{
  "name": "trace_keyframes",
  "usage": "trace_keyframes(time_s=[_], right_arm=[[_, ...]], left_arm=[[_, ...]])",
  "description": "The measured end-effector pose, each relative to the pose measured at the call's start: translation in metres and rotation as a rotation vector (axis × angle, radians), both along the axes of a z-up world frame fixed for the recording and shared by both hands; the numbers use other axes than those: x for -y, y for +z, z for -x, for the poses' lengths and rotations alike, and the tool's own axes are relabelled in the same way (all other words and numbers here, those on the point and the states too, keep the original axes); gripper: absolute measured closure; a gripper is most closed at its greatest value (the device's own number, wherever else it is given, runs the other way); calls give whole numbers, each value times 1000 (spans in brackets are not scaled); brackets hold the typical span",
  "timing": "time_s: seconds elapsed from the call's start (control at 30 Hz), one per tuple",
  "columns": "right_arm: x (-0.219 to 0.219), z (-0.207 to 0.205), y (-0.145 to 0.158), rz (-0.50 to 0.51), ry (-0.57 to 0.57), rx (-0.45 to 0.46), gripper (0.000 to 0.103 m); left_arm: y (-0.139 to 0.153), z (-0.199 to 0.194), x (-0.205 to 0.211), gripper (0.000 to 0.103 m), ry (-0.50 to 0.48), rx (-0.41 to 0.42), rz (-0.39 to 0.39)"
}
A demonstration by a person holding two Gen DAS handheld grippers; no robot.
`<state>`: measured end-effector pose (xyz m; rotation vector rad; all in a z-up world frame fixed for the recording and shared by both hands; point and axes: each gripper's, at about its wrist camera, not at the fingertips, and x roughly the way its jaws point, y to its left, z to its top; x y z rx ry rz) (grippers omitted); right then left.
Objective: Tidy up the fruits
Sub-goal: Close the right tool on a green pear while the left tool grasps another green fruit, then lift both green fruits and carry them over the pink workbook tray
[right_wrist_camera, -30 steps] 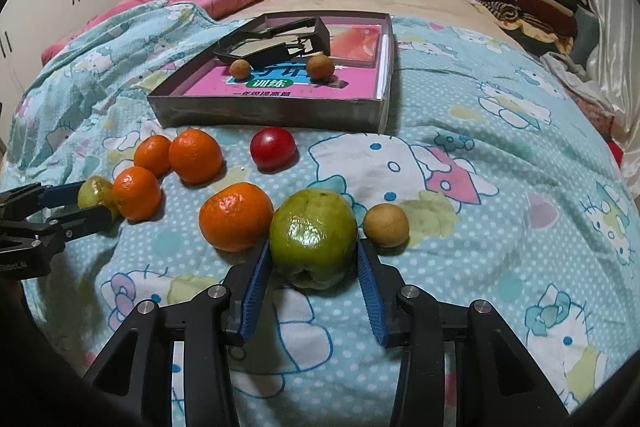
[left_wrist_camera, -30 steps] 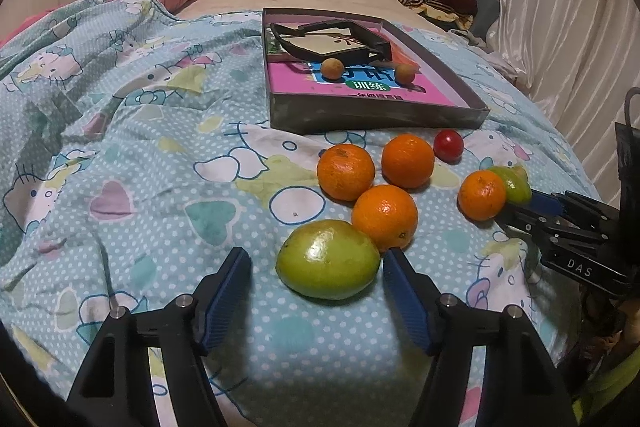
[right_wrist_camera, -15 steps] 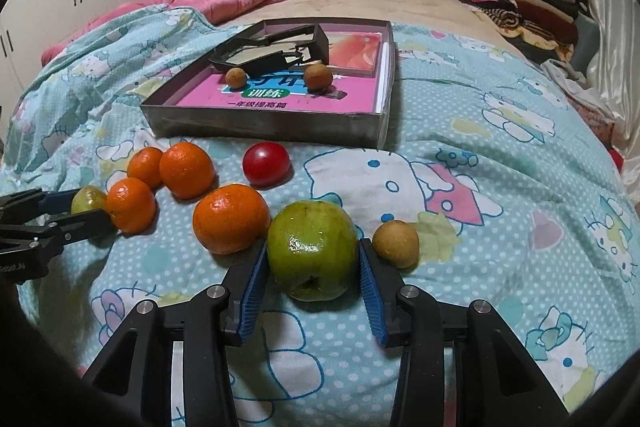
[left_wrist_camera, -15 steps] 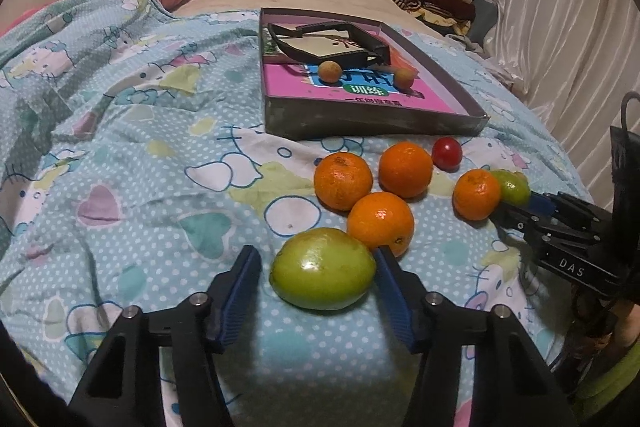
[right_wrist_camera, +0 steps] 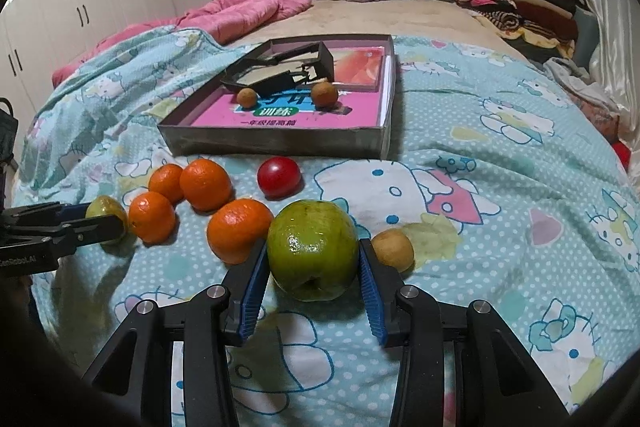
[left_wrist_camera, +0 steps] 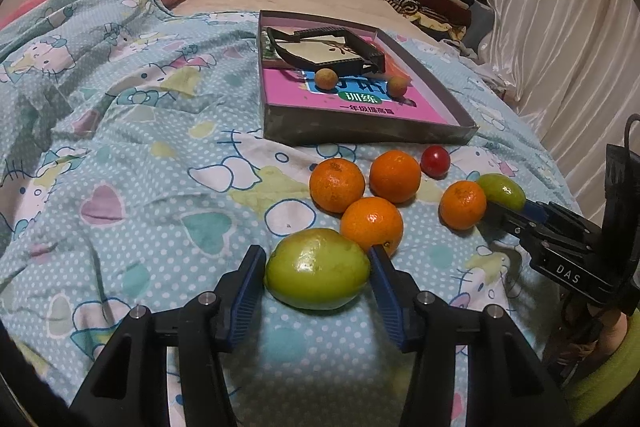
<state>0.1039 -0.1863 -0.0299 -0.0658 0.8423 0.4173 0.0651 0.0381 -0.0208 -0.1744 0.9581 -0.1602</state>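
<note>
So the two big green ones are both getting grabbed right now. The green fruit [left_wrist_camera: 316, 269] sits on the bedspread [left_wrist_camera: 160, 187] at the near edge of the fruit pile. The left gripper [left_wrist_camera: 315, 251] has just been closing its jaws in on it, and both blue pads [left_wrist_camera: 248, 279] now sit against its sides, so it's pinched, still resting on the cloth. An orange [left_wrist_camera: 372, 225] is touching it from behind.

Over on the other side, the right gripper [right_wrist_camera: 312, 246] is clamped on the green apple [right_wrist_camera: 312, 249], one pad on each side, apple also down on the cover. A little brown fruit [right_wrist_camera: 393, 250] is just beside its right finger, and another orange [right_wrist_camera: 239, 229] is tucked against the left one.

Between the two grippers there are three more oranges bunched together, plus a small red fruit [right_wrist_camera: 279, 177] nearer the box.

The box [right_wrist_camera: 276, 145] is a shallow grey tray further up the bed, with a pink book [right_wrist_camera: 320, 115] lying in it, a black frame thing [right_wrist_camera: 280, 71] on top, and two small brown fruits [right_wrist_camera: 246, 97] on the book cover.
</note>
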Motion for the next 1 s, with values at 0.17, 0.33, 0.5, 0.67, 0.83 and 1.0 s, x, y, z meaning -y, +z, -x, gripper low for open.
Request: trace_keyframes(time_s=[0.17,0.33,0.5,0.67,0.83,1.0], right_arm=[[2,1,4,-17,-7,12,59],[4,2,9,-35,-5,29,59],[4,3,14,-49,2,42,59],[4,2,15,-54,6,44,59],[4,3,14,-54,6,40,59],[3,3,12,-54,9,33,59]], left_arm=[[9,3,2,50,-4,18,-3],[16,4,3,50,-6,27,6],[22,4,1,50,-4,27,23],[26,5,-2,50,0,31,34],[26,6,-6,50,1,23,41],[18,5,-4,50,-14,14,14]])
